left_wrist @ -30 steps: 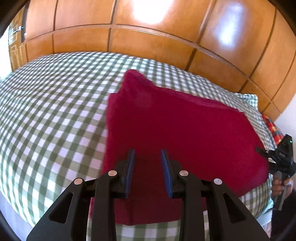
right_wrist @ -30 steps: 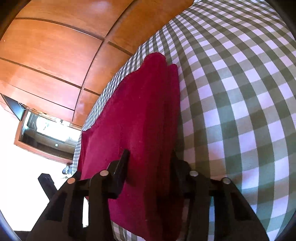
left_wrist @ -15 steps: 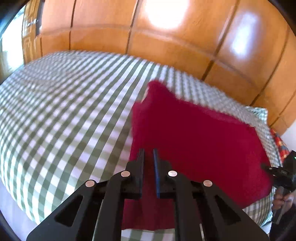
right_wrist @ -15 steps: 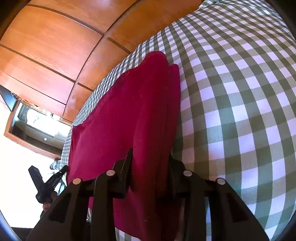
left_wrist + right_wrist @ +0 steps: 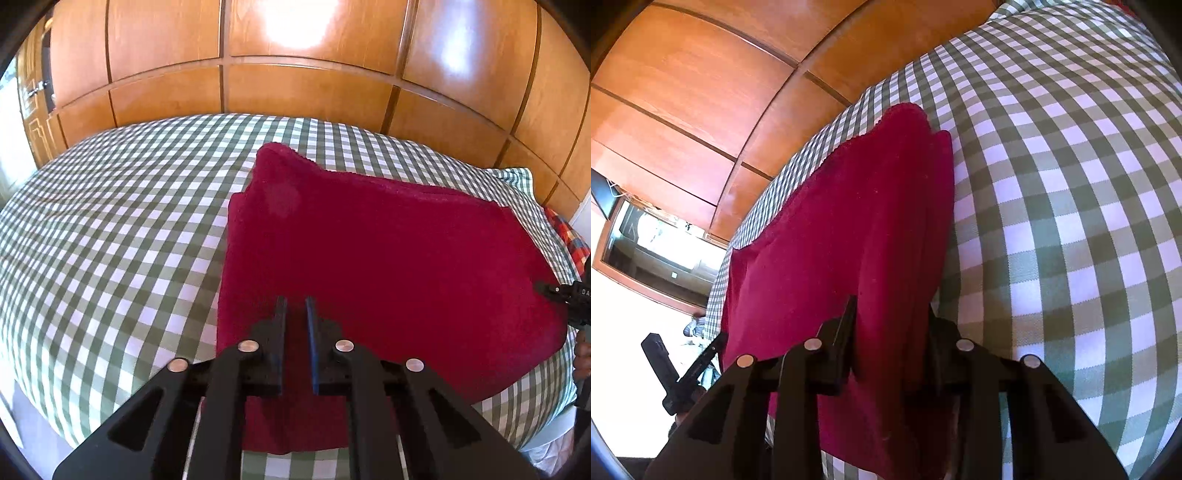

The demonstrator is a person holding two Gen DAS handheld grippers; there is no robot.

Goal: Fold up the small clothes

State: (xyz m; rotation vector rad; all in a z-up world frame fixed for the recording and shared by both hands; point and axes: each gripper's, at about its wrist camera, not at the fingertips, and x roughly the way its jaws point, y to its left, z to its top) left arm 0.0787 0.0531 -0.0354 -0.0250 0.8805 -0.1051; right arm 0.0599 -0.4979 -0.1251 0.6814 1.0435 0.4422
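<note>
Red cloth (image 5: 369, 258) spread across a green-and-white checked bedspread (image 5: 110, 240), below a wall of wooden panels (image 5: 295, 85); far left corner humped up, near edge hanging toward the bedside. Clamps a thick bunched fold at the cloth's right end in the right gripper (image 5: 890, 310), jaws just drawn closer and pressing the fabric from both sides. Points the left gripper (image 5: 294, 301) down over the near left part of the cloth, jaws just drawn in to a thin slit with red showing through. Cannot tell whether any fabric is pinched there.
</note>
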